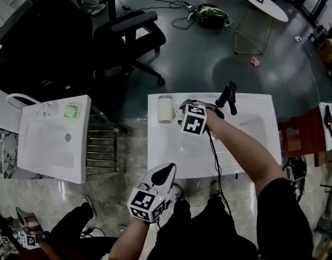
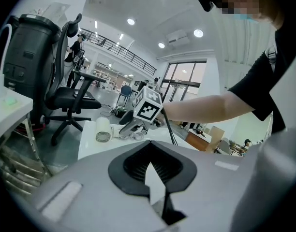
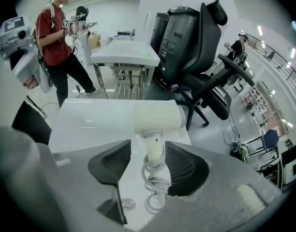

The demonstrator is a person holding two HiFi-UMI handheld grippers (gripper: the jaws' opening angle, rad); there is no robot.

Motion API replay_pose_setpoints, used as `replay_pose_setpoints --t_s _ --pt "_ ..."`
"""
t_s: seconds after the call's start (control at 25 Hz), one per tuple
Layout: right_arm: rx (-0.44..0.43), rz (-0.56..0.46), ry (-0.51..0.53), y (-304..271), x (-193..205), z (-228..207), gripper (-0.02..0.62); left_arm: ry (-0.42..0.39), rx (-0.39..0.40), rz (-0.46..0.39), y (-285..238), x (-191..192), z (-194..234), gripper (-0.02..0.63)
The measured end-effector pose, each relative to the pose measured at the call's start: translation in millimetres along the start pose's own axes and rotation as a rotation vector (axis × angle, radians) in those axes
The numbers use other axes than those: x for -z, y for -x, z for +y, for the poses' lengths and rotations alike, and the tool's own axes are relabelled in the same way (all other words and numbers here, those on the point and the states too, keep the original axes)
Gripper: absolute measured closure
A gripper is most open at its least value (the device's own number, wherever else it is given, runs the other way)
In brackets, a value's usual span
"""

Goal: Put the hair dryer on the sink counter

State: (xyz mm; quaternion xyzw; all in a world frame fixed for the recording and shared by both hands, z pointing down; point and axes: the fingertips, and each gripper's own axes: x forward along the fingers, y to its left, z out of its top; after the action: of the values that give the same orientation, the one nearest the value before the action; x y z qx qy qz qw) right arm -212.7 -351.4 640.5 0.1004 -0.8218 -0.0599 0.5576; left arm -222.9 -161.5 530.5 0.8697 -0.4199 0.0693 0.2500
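Jaws on the left gripper point(image 1: 165, 171), nearest me, are pressed together with nothing between them. It hangs over the near edge of the counter point(image 1: 177, 153) and plays no part in the work as far as I can see.

Farther in, the right gripper point(image 1: 184, 108) points steeply down at the dryer point(image 1: 165, 108). Its jaws are spread wide. The right gripper view shows the dryer's handle standing between the two pads with a gap on either side, so I judge nothing is being pinched.

The dryer lies on its side on the white counter, barrel toward the back edge. Its cord point(image 3: 155, 190) is coiled loosely around and below the handle. It rests left of the basin point(image 1: 255, 126) and the black faucet point(image 1: 229, 95), well apart from both.

I judge the task essentially done: the dryer sits on the counter, free of any grip. All that seems left is drawing the right gripper clear without catching the handle or the cord.
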Motion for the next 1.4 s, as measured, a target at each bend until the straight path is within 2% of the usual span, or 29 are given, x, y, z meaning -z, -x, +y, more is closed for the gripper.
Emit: replay_pose_setpoints --t_s 0.12,0.28,0.32,0.36,0.76,0.92,1.2,1.4 --pt "0.026 -0.077 -0.032 25.7 -3.5 6.4 0.385 -0.009 -0.007 -0.014 -0.9 -9.7 -3.6 0.603" --pt "0.097 -0.184 -0.077 61.3 -7.4 13.3 0.506 -0.023 -0.011 -0.038 -1.1 -17.4 -5.8 0.603" --pt "0.115 -0.216 -0.094 71.5 -8.2 15.4 0.586 -0.026 -0.011 -0.043 -1.2 -19.3 -7.6 0.603" --pt "0.13 -0.25 -0.115 82.4 -8.8 17.5 0.594 -0.031 -0.011 -0.047 -1.4 -21.5 -9.9 0.603" --pt "0.199 -0.554 -0.408 192.5 -0.5 45.3 0.594 -0.068 -0.026 -0.079 -7.5 -48.6 -38.5 0.603" --pt "0.228 -0.614 -0.472 224.3 17.1 60.4 0.594 -0.074 -0.027 -0.094 -7.9 -60.5 -57.3 0.603" --pt "0.215 -0.716 -0.6 265.6 43.3 83.1 0.594 -0.074 -0.042 -0.133 -6.1 -76.4 -88.4 0.603" --pt "0.203 -0.724 -0.602 282.0 66.3 101.5 0.594 -0.073 -0.051 -0.144 -11.9 -75.1 -114.2 0.603"
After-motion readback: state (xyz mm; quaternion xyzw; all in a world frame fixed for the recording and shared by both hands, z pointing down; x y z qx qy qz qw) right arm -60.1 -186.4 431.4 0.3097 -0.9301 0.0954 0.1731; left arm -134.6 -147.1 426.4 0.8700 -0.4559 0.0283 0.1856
